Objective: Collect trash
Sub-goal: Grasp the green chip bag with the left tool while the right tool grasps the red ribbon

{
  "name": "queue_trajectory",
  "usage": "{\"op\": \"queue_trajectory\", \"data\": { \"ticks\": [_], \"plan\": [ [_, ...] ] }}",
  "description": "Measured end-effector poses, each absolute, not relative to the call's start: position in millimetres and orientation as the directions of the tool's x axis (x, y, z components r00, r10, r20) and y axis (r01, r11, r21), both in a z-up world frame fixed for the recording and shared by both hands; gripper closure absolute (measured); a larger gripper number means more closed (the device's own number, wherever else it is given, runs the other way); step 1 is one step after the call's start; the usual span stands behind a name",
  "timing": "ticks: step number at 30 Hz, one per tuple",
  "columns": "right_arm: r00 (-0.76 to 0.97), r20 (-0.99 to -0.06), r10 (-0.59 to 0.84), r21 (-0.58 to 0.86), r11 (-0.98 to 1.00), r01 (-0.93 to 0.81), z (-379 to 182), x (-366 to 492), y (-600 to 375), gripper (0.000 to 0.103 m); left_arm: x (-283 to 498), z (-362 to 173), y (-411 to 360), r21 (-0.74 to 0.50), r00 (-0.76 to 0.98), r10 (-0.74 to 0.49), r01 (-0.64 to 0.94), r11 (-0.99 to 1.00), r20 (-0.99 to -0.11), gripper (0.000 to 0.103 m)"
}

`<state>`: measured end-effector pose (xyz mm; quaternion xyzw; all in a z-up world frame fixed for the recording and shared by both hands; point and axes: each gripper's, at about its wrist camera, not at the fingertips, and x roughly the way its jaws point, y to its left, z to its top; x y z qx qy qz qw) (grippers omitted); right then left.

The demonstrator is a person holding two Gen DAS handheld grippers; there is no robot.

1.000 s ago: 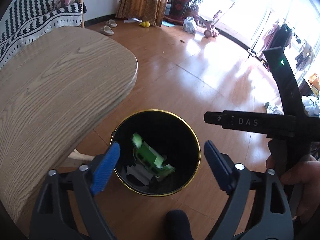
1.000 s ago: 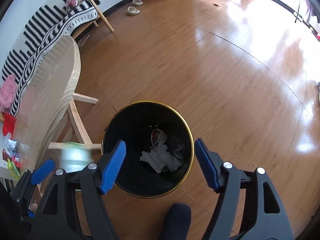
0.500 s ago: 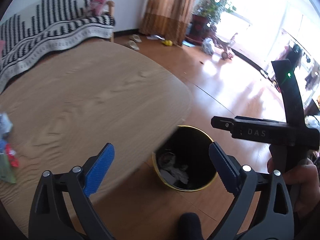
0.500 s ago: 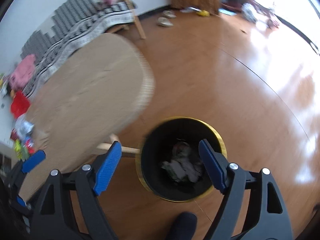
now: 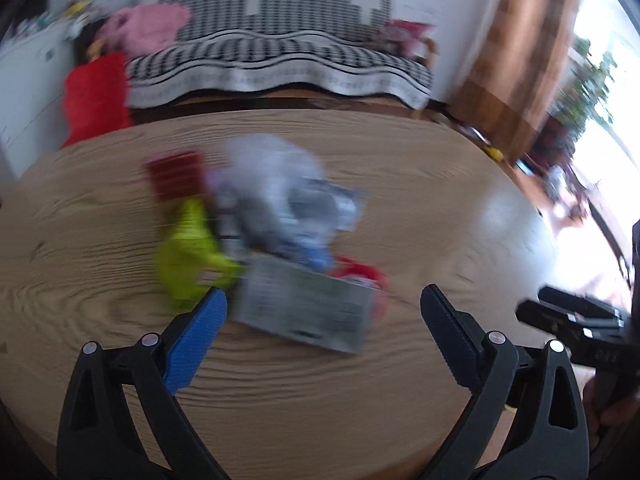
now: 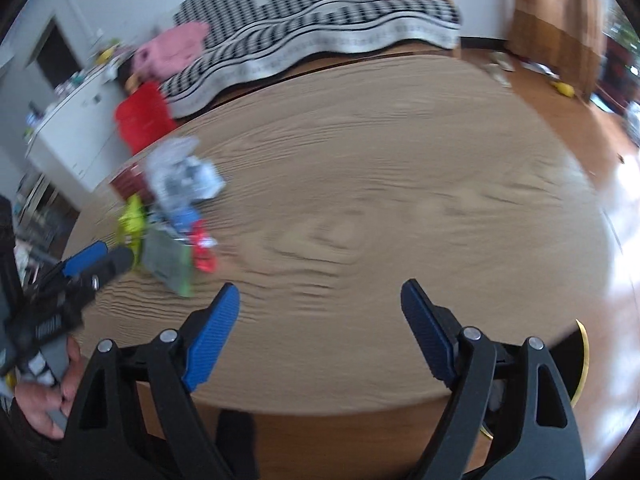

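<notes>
A blurred pile of trash lies on the round wooden table (image 5: 460,208): a grey packet (image 5: 308,312), a yellow-green wrapper (image 5: 188,248), a red wrapper (image 5: 364,276), a dark red packet (image 5: 176,176) and a clear plastic bag (image 5: 272,168). My left gripper (image 5: 322,296) hangs open just in front of the grey packet, holding nothing. My right gripper (image 6: 320,288) is open and empty over bare table (image 6: 400,168), with the pile (image 6: 180,188) well to its left. The left gripper (image 6: 102,260) shows there beside the pile. The bin's gold rim (image 6: 584,360) peeks out past the table edge.
Behind the table stands a sofa with a black-and-white throw (image 5: 280,52), a pink cloth (image 5: 148,32) and a red object (image 5: 96,96). A brown curtain (image 5: 520,40) hangs at right. A white cabinet (image 6: 72,112) stands at left. A hand (image 6: 48,400) holds the left tool.
Both views have swung away from the black bin on the floor and up over the table to the trash pile. Both sets of jaws stand a little wider.
</notes>
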<state>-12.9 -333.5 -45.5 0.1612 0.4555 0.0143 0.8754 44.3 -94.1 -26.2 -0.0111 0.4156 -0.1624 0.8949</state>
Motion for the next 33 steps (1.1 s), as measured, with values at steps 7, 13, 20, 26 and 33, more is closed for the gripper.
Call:
{"op": "queue_trajectory", "data": {
  "ticks": [7,13,20,26,33],
  "plan": [
    [0.571,-0.788,0.231,0.319,0.946,0.058,-52.2,32.2,-281.1,0.023,89.8,-54.1,-19.3,-0.243,0.559,-0.249,0.087,0.966,-0.791,0.008],
    [0.565,-0.782,0.262,0.375,0.923,0.09,-64.3,56.5,-275.2,0.023,111.8,-60.1,-21.5,-0.263,0.543,-0.245,0.045,0.964,-0.803,0.008],
    [0.547,-0.786,0.288,0.396,0.914,0.089,-73.8,74.6,-270.3,0.025,126.5,-74.8,-22.4,-0.261,0.516,-0.238,0.029,0.965,-0.823,0.008],
    [0.539,-0.786,0.302,0.408,0.909,0.086,-75.5,78.8,-270.7,0.033,122.5,-72.1,-28.5,-0.238,0.521,-0.235,0.063,0.969,-0.82,0.045],
    [0.518,-0.796,0.314,0.416,0.905,0.091,-84.1,82.1,-270.8,0.048,105.6,-58.2,-27.1,-0.206,0.547,-0.212,0.073,0.976,-0.81,0.049]
  ]
}}
